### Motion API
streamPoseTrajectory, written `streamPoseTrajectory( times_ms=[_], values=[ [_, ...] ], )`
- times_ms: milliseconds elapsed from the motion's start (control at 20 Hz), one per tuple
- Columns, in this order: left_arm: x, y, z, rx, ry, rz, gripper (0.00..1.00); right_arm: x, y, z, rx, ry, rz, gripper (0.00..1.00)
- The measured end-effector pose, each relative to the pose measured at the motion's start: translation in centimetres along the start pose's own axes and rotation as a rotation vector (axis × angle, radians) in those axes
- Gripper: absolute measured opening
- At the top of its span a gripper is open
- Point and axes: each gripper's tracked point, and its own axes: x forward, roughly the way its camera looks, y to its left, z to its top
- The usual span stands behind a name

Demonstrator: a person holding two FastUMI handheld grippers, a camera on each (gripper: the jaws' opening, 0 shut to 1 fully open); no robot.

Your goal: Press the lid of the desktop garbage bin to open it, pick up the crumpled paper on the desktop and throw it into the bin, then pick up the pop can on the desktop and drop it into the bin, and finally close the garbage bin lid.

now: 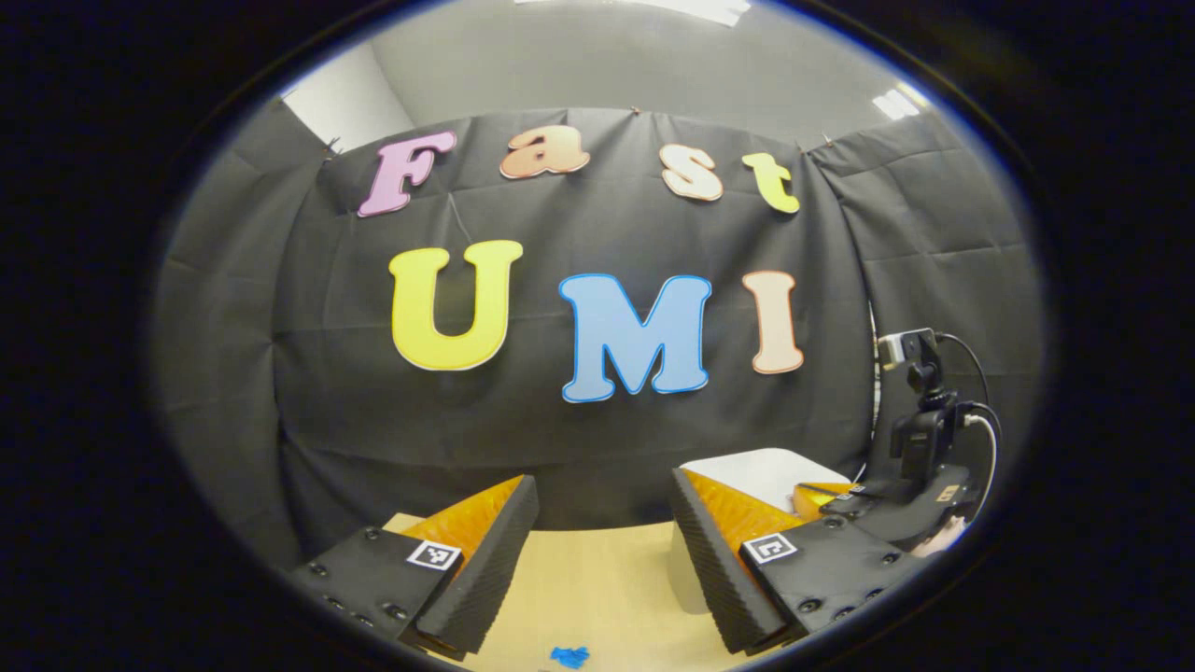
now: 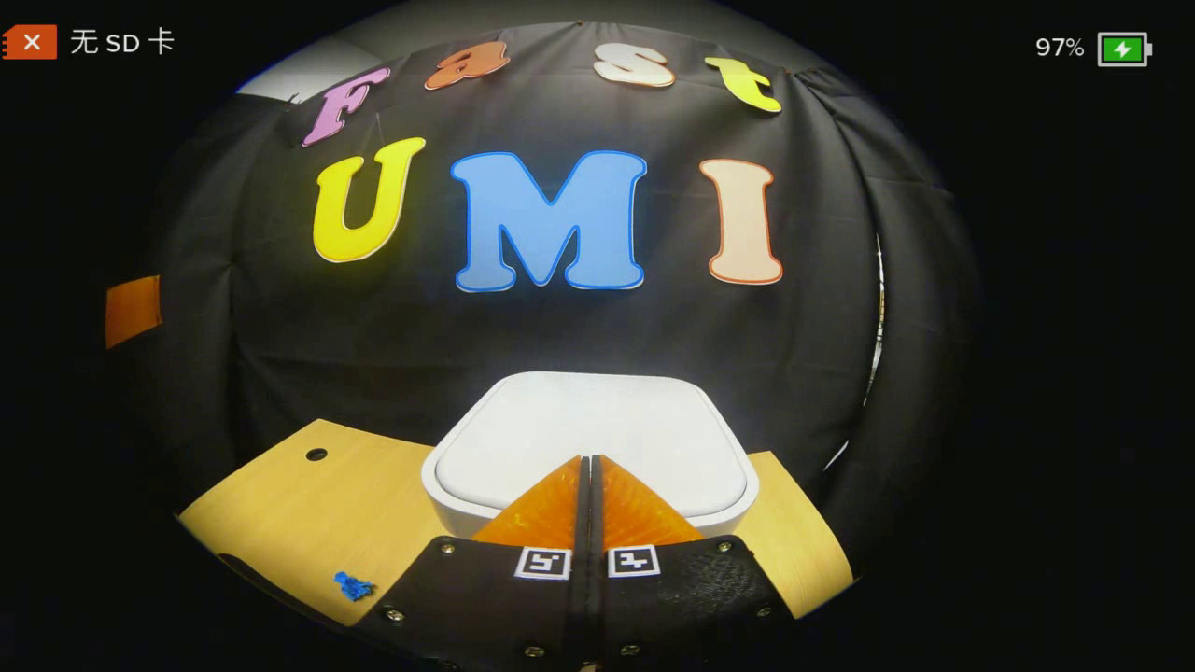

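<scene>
While the right gripper [image 2: 589, 459] has its two fingers pressed flat together with nothing between them, their tips sit over the near edge of the white lid [image 2: 588, 434] of the bin [image 2: 448, 499], which lies flat and closed; whether the tips actually touch the lid cannot be told. In the right gripper view the bin stands on a light wooden table [image 2: 308, 504], close to the black cloth wall behind it, and a small blue scrap [image 2: 354, 586] lies on the table near its front edge, well to the left of the bin. A small round hole [image 2: 316, 455] shows in the tabletop farther back on the left. In the left gripper view the left gripper [image 1: 605, 499] is spread wide and holds nothing, hovering above the table [image 1: 597, 579] and pointing at the cloth wall. The same blue scrap [image 1: 569, 656] lies on the wood below and between its fingers. Off to the right of that view the white bin lid [image 1: 761, 471] peeks out behind the left gripper's finger, and the right gripper [image 1: 822, 493] reaches over it, carrying its black camera mount [image 1: 920, 411] and cable.
</scene>
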Motion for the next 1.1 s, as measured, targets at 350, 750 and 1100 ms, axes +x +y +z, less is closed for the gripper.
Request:
streamPoseTrajectory(
  times_ms=[350, 750, 1100],
  values=[
    [1.0, -0.1, 0.8, 0.097, 0.016, -0.007, 0.94, -0.5, -0.6, 2.7, 0.056, -0.071, 0.009, 0.00],
    [2.5, -0.8, -0.8, 0.082, 0.056, 0.005, 0.91, -2.2, -2.3, 8.8, 0.118, -0.255, 0.016, 0.00],
    [2.7, 2.2, -2.0, 0.081, 0.050, 0.036, 0.94, -5.8, -4.4, 13.4, 0.101, -0.356, -0.042, 0.00]
  ],
)
